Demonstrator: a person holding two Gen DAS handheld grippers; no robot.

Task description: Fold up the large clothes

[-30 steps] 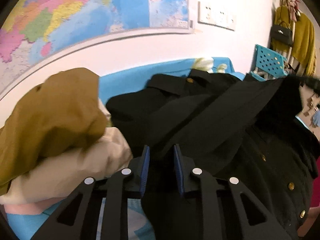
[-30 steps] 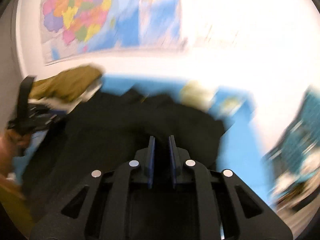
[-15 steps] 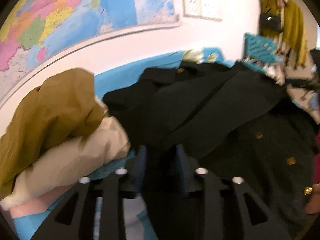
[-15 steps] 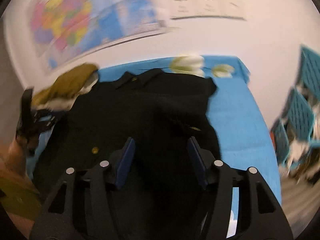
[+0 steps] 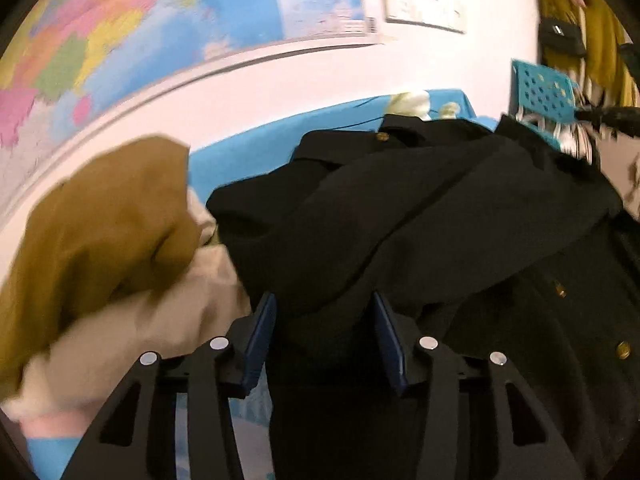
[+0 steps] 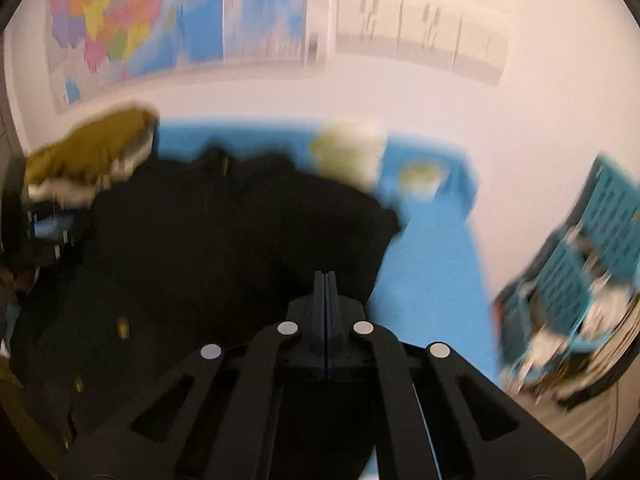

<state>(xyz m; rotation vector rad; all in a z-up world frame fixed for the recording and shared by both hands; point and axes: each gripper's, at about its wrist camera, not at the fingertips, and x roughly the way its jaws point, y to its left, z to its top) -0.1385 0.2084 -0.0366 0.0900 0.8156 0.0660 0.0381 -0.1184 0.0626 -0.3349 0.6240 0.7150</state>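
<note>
A blue-covered table (image 6: 432, 264) against a white wall hung with a colourful map (image 5: 168, 28), with a black coat (image 5: 420, 216) spread over it.

Taking the coat as the landmark: to its left lies a heap of clothes, a mustard garment (image 5: 104, 224) on top of a cream one (image 5: 132, 328). The left gripper (image 5: 324, 324) sits at the coat's near edge, its blue-padded jaws parted with a fold of black cloth between them, not pinched. In the right wrist view, the right gripper (image 6: 325, 296) hovers at the coat's right edge with its jaws pressed together; whether cloth is caught between them I cannot tell. To the right of the coat stand turquoise crates (image 6: 600, 240).
</note>
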